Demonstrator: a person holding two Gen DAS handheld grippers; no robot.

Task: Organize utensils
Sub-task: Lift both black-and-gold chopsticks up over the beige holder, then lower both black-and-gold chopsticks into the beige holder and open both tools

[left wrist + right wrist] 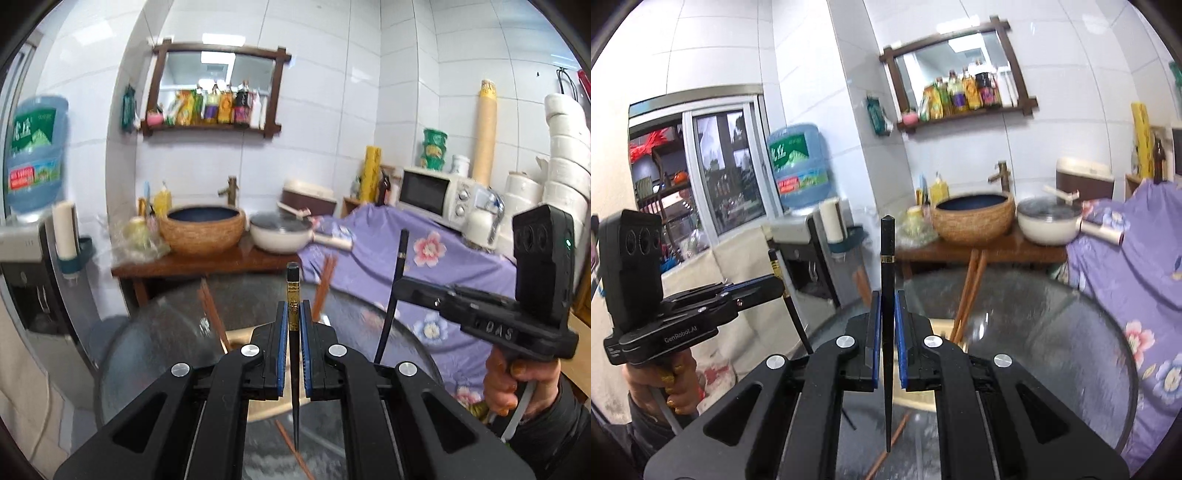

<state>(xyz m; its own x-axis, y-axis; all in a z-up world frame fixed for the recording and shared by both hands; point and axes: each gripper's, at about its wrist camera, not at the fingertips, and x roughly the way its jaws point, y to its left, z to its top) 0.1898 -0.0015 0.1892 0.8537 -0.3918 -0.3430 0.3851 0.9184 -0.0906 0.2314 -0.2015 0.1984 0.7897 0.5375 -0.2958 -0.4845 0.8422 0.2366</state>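
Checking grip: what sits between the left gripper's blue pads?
A black chopstick, upright between the left gripper's pads, seen in the left wrist view.

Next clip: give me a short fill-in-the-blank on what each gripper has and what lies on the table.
1. The left gripper has its jaws shut on one black ____.
2. The right gripper grips a chopstick of ____ colour.
3. Reddish-brown chopsticks lie on the round ____ table.

Missing words: chopstick; black; glass
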